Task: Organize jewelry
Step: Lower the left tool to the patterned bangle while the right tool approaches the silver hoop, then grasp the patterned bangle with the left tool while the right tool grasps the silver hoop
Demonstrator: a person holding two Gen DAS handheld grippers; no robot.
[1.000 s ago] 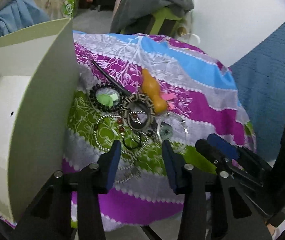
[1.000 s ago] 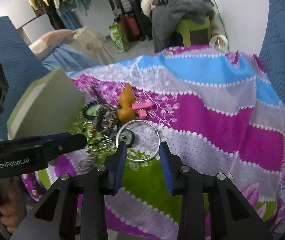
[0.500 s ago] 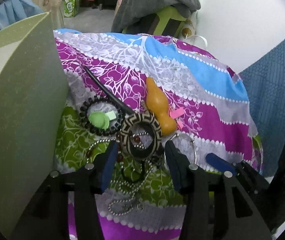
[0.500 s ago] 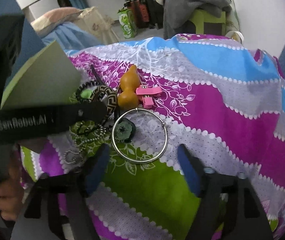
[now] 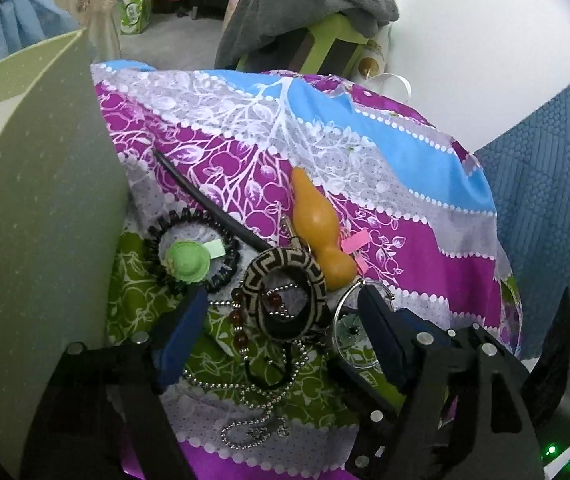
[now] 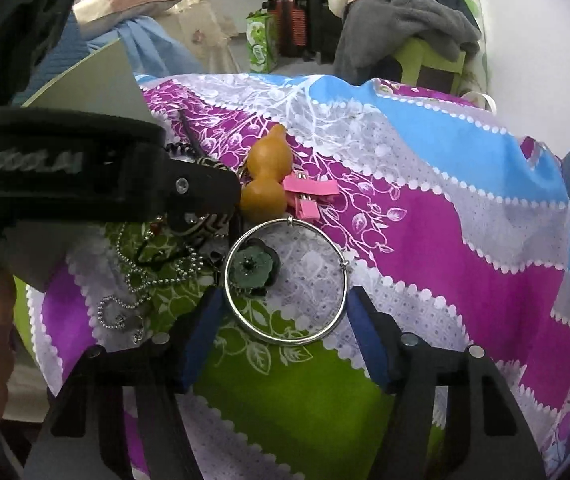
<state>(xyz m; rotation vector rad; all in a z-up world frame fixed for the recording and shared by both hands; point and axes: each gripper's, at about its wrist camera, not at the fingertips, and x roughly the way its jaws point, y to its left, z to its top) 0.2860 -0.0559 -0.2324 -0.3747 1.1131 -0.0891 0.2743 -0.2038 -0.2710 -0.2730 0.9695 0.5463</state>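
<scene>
A pile of jewelry lies on a patterned cloth. My left gripper (image 5: 281, 328) is open, its jaws on either side of a black-and-cream woven bangle (image 5: 285, 276) that lies over a bead chain (image 5: 245, 428). My right gripper (image 6: 285, 324) is open, its jaws either side of a silver hoop bangle (image 6: 285, 280) with a green flower piece (image 6: 251, 266) inside it. An orange gourd pendant (image 5: 317, 228) (image 6: 267, 176), a pink clip (image 6: 305, 196), a black coiled hair tie (image 5: 189, 248) with a green hat charm (image 5: 187, 262) and a black stick (image 5: 205, 200) lie nearby.
A pale green box (image 5: 33, 200) stands open at the left, touching the cloth (image 6: 425, 220); its corner shows in the right wrist view (image 6: 97, 80). Behind are a green stool with grey clothes (image 5: 305, 12), a white wall and blue quilted panels (image 5: 549, 168).
Both grippers moved forward and down toward the pile. The left jaws opened wider around the woven bangle. The right jaws, opened half a second ago, now flank the silver hoop.
</scene>
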